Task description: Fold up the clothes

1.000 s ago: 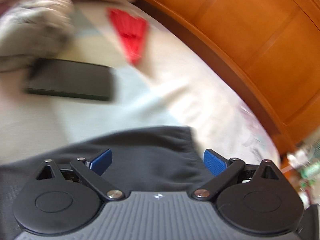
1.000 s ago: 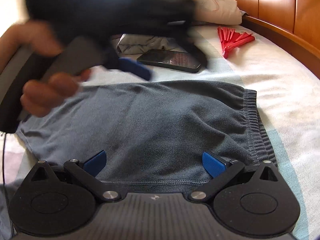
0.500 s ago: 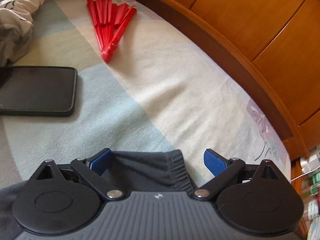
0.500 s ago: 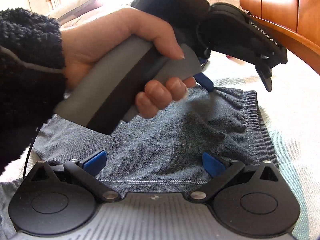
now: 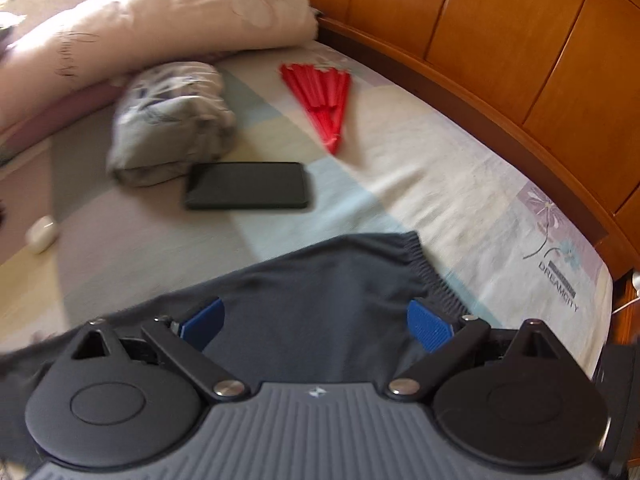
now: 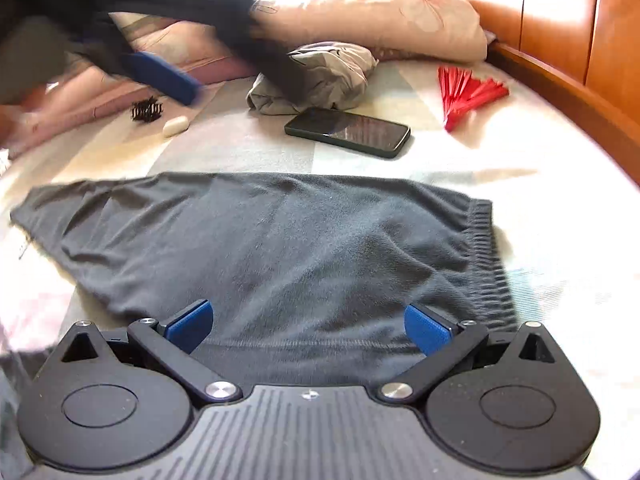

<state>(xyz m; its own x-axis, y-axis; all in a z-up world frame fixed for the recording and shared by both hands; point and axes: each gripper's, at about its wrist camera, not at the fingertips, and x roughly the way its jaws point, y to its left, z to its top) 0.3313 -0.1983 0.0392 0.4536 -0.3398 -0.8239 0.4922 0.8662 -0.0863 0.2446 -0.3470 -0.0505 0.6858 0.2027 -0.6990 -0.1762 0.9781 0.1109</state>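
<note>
Dark grey shorts (image 6: 288, 248) lie flat on the bed, their ribbed waistband (image 6: 486, 264) to the right. My right gripper (image 6: 308, 326) hovers open over the near hem, blue pads wide apart with nothing between them. In the left wrist view the shorts (image 5: 320, 292) fill the lower middle, and my left gripper (image 5: 316, 322) stands open above them. The left gripper also shows as a blurred dark shape with a blue fingertip (image 6: 164, 76) at the upper left of the right wrist view, held above the bed.
A black phone (image 6: 348, 132) lies just beyond the shorts, with a folded grey garment (image 6: 320, 80) and pillows (image 6: 368, 16) behind it. A red folding fan (image 6: 468, 92) sits near the wooden headboard (image 6: 560, 40). A small white case (image 6: 175, 126) and black hair clip (image 6: 146, 111) lie at left.
The left gripper has lifted off the waistband corner and swung up and back to the left, blurred in motion. The hand no longer blocks the right wrist view. The shorts lie still.
</note>
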